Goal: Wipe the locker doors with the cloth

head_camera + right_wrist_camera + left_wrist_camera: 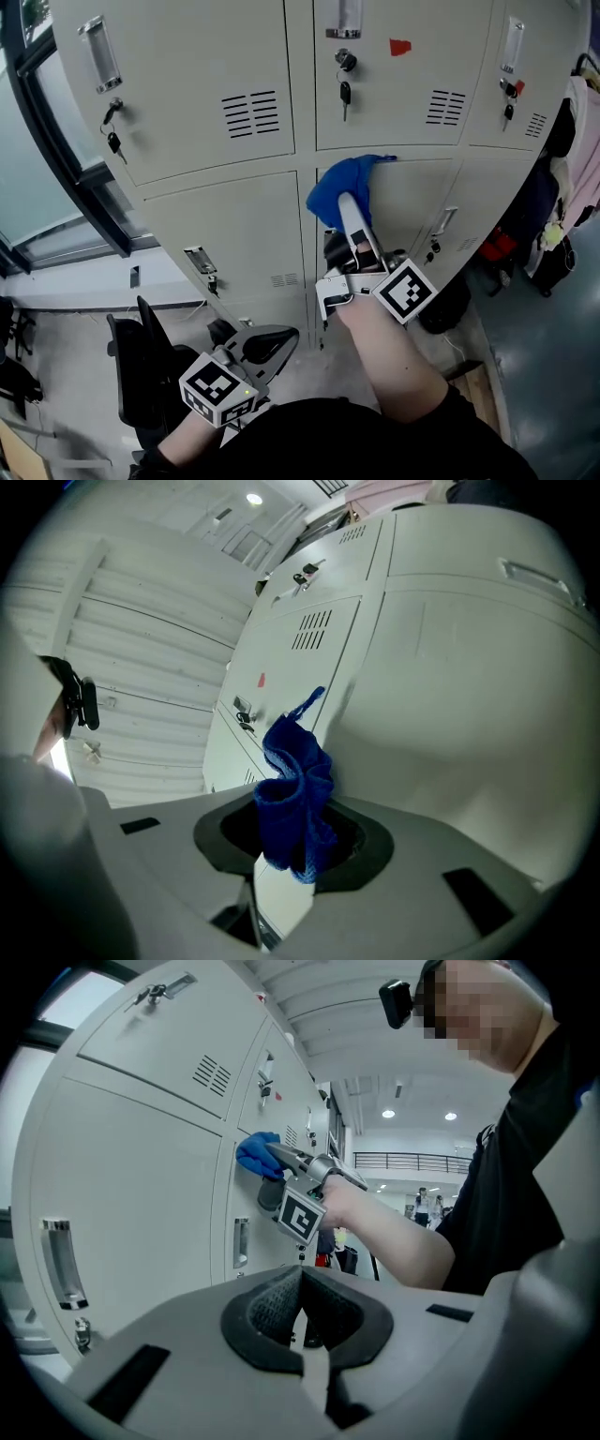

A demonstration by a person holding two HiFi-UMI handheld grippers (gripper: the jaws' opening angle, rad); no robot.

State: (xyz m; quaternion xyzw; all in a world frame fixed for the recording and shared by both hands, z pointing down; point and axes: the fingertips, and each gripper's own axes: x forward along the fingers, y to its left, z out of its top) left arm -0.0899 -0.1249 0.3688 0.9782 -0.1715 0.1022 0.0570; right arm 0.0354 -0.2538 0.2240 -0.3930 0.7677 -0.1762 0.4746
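A bunched blue cloth (342,183) is pressed against the top edge of the lower middle locker door (417,202), and my right gripper (352,214) is shut on it. In the right gripper view the cloth (295,785) stands up between the dark pads (337,841), close to the beige door (469,686). My left gripper (270,343) hangs low at the bottom left, away from the lockers. Its pads (272,1307) meet with nothing between them. The left gripper view also catches the cloth (255,1152) on the door, from the side.
Keys hang from locks on the upper doors (345,92) (114,141). A red sticker (400,46) marks the upper middle door. A black chair (141,375) stands below left, a dark window frame (56,159) runs at left, and hanging clothes (572,178) crowd the right.
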